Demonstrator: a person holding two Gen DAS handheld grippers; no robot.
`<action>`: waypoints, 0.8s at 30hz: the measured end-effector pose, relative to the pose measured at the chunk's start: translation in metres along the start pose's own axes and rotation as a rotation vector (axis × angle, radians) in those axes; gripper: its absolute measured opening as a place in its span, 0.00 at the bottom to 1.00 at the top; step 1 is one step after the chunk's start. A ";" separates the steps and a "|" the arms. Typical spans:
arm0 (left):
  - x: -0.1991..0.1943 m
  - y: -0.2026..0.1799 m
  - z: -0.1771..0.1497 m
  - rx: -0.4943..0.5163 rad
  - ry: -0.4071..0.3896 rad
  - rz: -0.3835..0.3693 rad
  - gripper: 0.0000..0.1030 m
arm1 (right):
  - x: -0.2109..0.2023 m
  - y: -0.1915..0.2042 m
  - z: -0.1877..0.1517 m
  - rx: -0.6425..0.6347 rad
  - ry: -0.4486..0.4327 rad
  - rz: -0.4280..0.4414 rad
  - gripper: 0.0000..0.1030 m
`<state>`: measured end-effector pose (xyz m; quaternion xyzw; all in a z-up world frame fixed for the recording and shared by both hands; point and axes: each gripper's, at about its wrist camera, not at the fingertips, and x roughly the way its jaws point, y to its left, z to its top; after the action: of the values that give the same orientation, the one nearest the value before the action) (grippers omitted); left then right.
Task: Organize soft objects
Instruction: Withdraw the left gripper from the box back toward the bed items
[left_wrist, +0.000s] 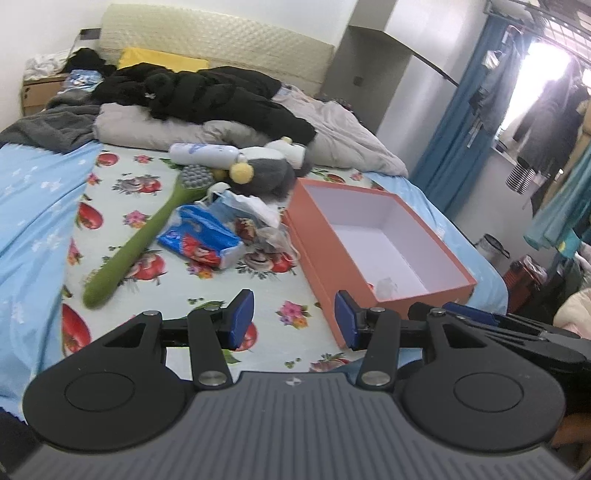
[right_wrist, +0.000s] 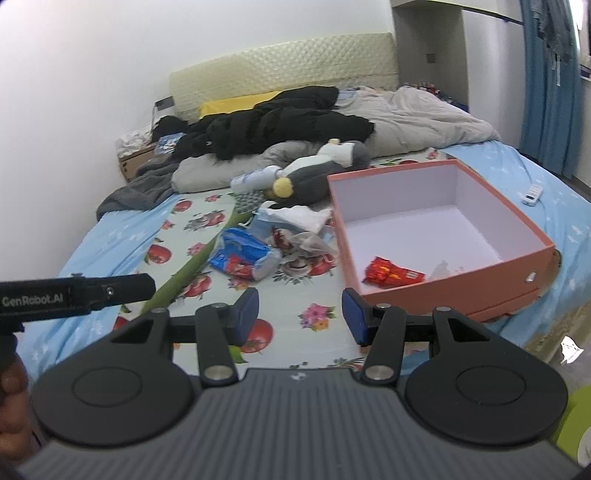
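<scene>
Both tools, left tool (left_wrist: 293, 319) and right tool (right_wrist: 300, 316), hang released over the bed's (right_wrist: 288, 347) near edge, by the orange box (right_wrist: 461, 273).

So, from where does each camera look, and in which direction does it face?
Left wrist: sits on the left gripper, faces down the bed toward the headboard; own open fingers show, the right gripper at its right edge.
Right wrist: sits on the right gripper, same direction, further right; own open fingers show, the left gripper at left.
Shared: orange box, green brush, plush toy.
</scene>
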<state>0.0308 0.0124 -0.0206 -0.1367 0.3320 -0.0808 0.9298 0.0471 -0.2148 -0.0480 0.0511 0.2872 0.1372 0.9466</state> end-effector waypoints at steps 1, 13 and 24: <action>-0.002 0.004 -0.001 -0.008 -0.003 0.007 0.53 | 0.001 0.004 0.000 -0.005 0.002 0.006 0.51; -0.003 0.056 -0.011 -0.083 0.020 0.078 0.55 | 0.028 0.040 -0.006 -0.044 0.051 0.068 0.51; 0.049 0.088 -0.002 -0.114 0.066 0.094 0.64 | 0.077 0.037 -0.001 -0.028 0.083 0.048 0.51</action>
<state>0.0722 0.0836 -0.0779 -0.1708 0.3726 -0.0226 0.9119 0.0989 -0.1568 -0.0831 0.0388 0.3232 0.1657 0.9309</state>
